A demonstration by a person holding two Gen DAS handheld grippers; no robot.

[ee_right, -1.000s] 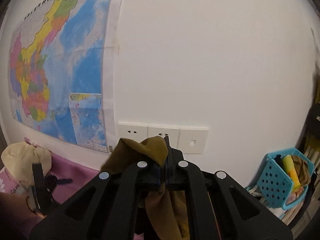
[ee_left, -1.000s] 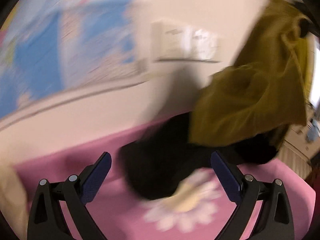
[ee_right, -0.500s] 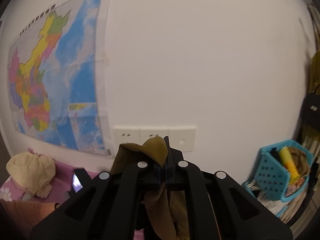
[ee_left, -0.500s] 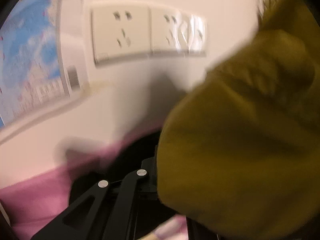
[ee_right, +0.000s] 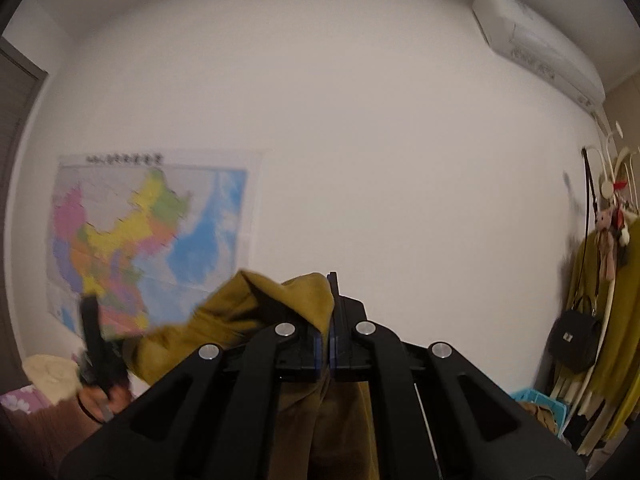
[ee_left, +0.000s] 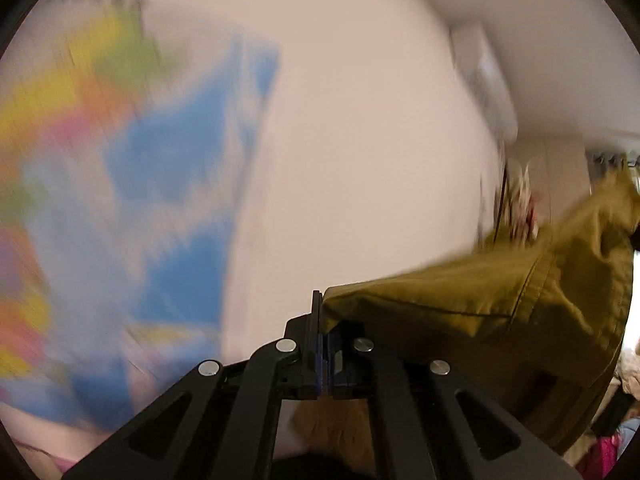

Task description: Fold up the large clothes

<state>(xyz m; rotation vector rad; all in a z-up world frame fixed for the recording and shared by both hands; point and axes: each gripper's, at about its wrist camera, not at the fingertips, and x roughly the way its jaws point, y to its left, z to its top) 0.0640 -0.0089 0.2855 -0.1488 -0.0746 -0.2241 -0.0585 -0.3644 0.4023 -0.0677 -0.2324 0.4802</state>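
Jaws of both grippers are pressed together on the same olive-green garment: the left gripper pinches one edge of it, and the right gripper pinches another bunched edge. The cloth is held up in the air in front of a white wall, stretching away from the left gripper toward the right of its view and hanging down below the right gripper.

At the lower right of the right wrist view, a blue plastic basket holds crumpled brownish cloth, though most of it is cut off by the gripper body. A coat rack beside it carries a black bag and hanging clothes.

The wall map is smeared by motion in the left wrist view. The person's hand with the left gripper shows only as a dark blur.
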